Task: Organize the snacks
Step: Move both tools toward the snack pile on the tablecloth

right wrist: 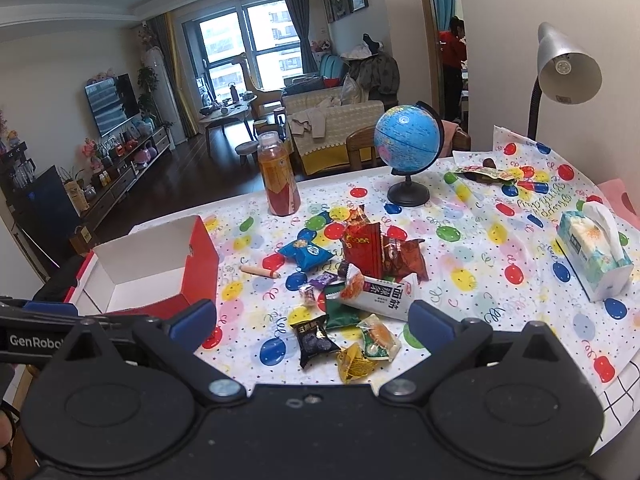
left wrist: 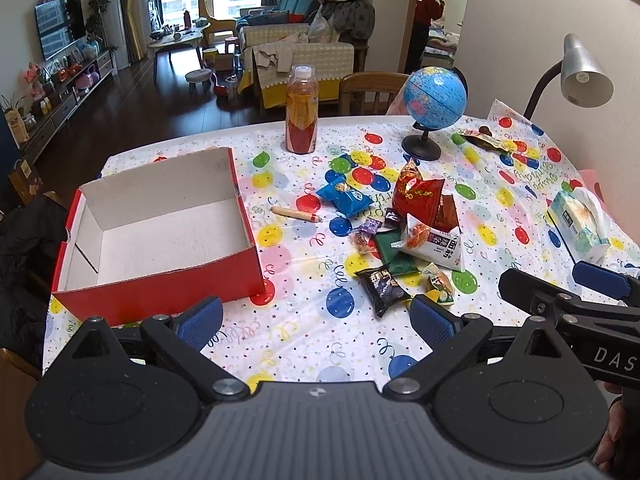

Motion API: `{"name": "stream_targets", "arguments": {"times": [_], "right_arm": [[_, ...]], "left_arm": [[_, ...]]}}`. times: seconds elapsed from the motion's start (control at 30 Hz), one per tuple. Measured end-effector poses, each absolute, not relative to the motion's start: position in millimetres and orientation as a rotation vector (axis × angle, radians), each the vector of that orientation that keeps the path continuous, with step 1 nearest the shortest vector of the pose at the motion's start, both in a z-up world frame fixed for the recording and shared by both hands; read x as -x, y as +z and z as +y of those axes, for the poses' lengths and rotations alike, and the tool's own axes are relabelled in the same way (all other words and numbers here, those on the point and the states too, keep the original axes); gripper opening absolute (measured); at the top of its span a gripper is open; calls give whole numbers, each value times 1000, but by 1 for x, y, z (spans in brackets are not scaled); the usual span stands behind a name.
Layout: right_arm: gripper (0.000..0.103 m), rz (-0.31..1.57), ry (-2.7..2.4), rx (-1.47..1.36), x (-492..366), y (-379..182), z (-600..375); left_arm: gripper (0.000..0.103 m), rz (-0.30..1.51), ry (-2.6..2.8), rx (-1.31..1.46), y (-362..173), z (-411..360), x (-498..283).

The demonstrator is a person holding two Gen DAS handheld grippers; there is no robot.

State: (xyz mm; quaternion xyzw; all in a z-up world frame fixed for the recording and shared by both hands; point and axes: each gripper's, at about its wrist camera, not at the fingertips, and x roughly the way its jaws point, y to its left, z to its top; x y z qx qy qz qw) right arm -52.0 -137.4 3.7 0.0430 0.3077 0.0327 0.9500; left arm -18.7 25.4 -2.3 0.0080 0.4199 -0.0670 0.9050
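Nothing has gone into the box yet, so this looks like the very start of the tidy-up. The left claw (left wrist: pixel 316 320) is wide and holds nothing. The right claw (right wrist: pixel 312 324) is wide too, with nothing in it.

Just past the right claw sits the pile of snacks (right wrist: pixel 352 292) in the middle of the surface (right wrist: pixel 500 332). Nearest are a yellow packet (right wrist: pixel 354 364), a green and orange one (right wrist: pixel 378 338) and a black one (right wrist: pixel 316 342). I count about twelve packets in the pile, but some hide under others, so I cannot be sure.

The next move, I think, is for one claw to drop over a near packet, pinch it softly and carry it left.

On the left is one red box (left wrist: pixel 160 232), with nothing inside. One wooden stick (left wrist: pixel 296 214) lies between box and pile. On the right is one tissue box (right wrist: pixel 592 258).

Farther off stand one juice bottle (left wrist: pixel 302 110) and one globe (left wrist: pixel 434 98). One more wrapper (left wrist: pixel 486 142) lies far right.
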Motion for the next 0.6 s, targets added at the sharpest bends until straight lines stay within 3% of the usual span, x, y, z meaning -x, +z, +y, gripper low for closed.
{"name": "stream_targets", "arguments": {"times": [0.6], "right_arm": [[101,670,68,-110,29,-5,-172]], "left_arm": [[101,918,-142,-30,-14,-6,-4]]}}
